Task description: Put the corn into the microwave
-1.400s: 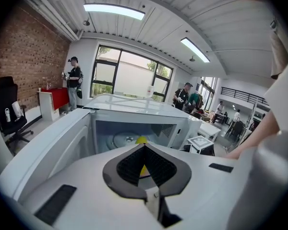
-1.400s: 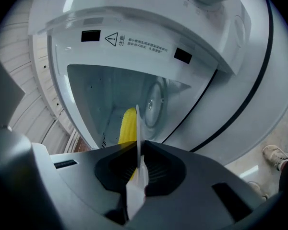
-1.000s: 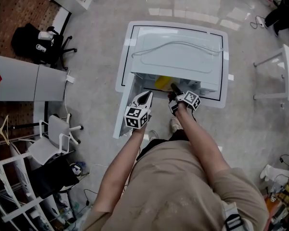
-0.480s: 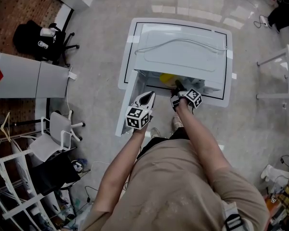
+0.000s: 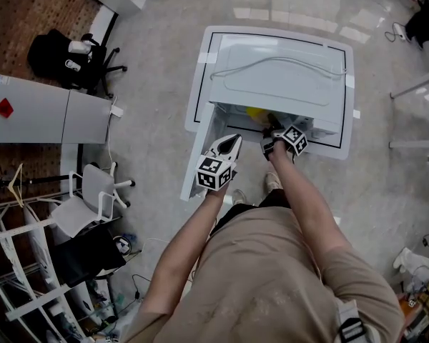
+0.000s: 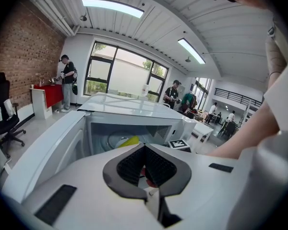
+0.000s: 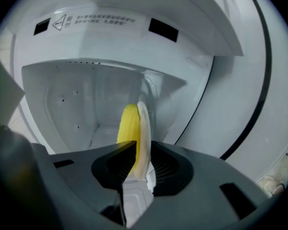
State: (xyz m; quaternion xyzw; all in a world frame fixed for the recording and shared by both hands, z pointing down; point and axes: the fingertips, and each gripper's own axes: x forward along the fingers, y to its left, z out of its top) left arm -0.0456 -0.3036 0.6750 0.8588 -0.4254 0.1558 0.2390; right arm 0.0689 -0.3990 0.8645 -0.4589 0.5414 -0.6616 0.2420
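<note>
Now the corn (image 7: 129,123) sits in the mouth of the microwave (image 7: 77,104), walls well clear on both sides, loose between the jaws of the right tool (image 7: 142,145), which have just been opening. It shows yellow kernels and 1 pale husk. Outside, the left tool (image 6: 144,146) is pressed together.

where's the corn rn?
Right gripper view: the corn stands inside the open microwave cavity, between the jaws of the right gripper, which have just been opening. In the head view it shows yellow at the cavity mouth.
</note>
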